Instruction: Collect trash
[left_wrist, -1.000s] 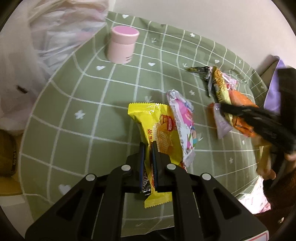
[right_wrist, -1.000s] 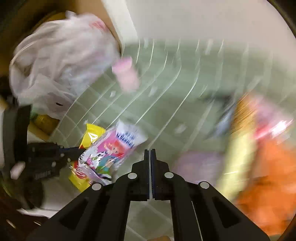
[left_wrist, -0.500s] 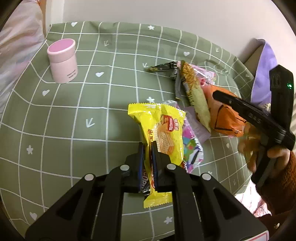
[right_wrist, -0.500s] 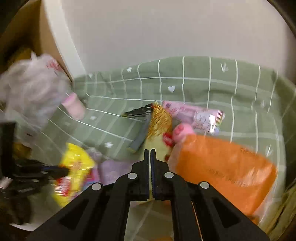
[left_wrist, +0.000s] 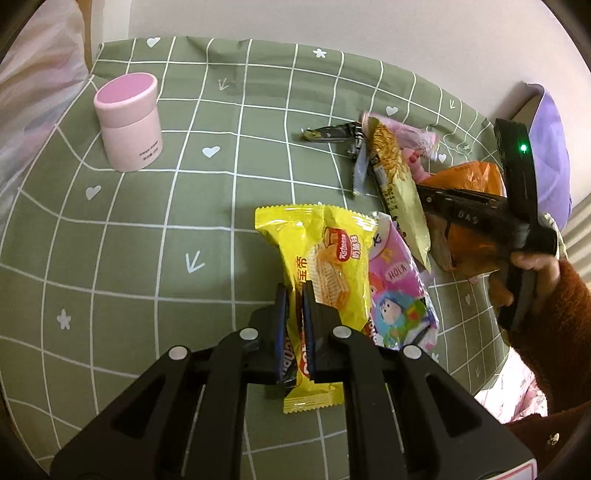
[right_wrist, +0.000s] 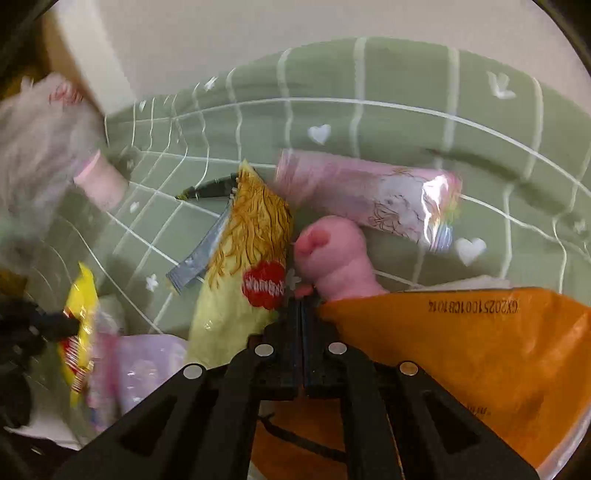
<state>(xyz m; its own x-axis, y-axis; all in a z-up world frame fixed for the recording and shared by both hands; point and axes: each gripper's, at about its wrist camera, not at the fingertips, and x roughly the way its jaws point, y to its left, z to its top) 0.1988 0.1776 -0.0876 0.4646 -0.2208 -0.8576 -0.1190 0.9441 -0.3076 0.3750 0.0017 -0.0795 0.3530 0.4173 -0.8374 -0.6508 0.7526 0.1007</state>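
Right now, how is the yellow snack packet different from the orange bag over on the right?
The yellow packet is clamped in the left gripper; the orange bag lies loose on the green cloth, below the shut, empty right gripper. The yellow packet looks smaller and narrower; the orange bag is broad and crinkled. Both are plastic wrappers.

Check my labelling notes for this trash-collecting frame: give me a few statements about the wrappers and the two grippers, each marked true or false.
1. The left gripper is shut on the yellow wafer packet. True.
2. The right gripper holds the orange bag. False: its fingers are shut on nothing, with the bag lying just beside them.
3. The pink canister stands upright on the green checked cloth. True.
4. The pink canister lies among the pile of wrappers. False: it stands alone, well apart from them.
5. A cartoon-printed pink packet lies partly under the yellow wafer packet. True.
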